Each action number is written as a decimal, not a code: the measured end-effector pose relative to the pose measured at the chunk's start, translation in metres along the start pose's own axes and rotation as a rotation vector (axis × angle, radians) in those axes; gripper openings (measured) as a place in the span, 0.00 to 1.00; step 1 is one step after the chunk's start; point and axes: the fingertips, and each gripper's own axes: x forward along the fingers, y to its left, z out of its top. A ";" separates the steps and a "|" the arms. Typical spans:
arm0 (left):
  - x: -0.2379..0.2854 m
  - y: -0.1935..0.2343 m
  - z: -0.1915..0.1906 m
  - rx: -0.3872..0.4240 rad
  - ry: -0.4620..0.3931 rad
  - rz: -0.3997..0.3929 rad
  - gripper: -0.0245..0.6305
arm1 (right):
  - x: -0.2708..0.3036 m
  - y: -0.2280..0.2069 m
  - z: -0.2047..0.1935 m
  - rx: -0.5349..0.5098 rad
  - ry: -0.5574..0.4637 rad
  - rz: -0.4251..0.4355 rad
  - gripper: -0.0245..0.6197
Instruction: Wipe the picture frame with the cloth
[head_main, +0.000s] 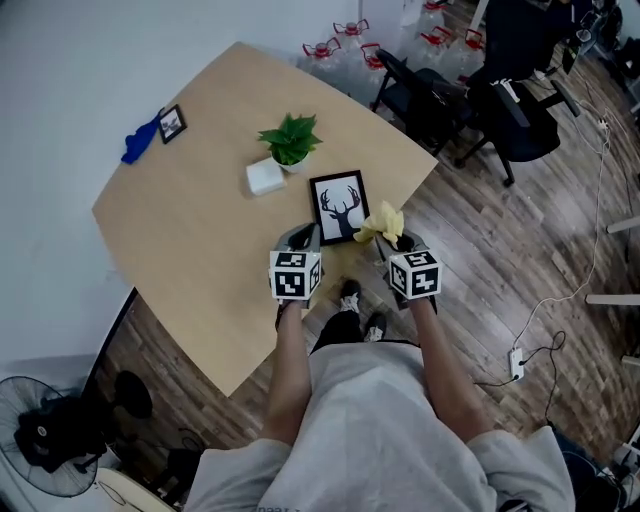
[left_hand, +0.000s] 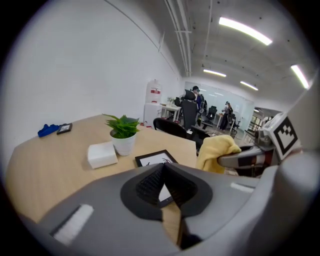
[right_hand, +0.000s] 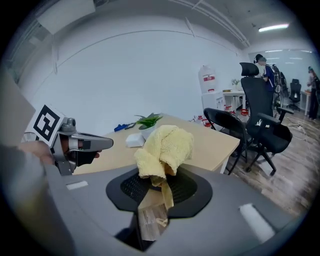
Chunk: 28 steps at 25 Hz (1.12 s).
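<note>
Left claw (head_main: 303, 237), seemingly clenched on a corner of the picture frame (head_main: 340, 205), should hold firm while right claw (head_main: 386, 240), grasping the cloth (head_main: 383, 222), sweeps flat across it.

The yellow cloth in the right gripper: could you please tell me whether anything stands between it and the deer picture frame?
Nothing visible does. The yellow cloth, clamped in the right gripper, hangs beside the picture frame's right edge; the plant and white box sit beyond it.
</note>
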 end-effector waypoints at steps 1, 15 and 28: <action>-0.007 -0.004 0.001 -0.011 -0.017 0.013 0.12 | -0.004 0.001 -0.001 0.008 -0.009 0.007 0.16; -0.067 -0.043 -0.018 0.003 -0.106 0.083 0.12 | -0.047 0.023 -0.023 -0.053 -0.024 0.060 0.16; -0.080 -0.061 -0.026 0.031 -0.101 0.084 0.12 | -0.061 0.039 -0.023 -0.104 -0.053 0.117 0.16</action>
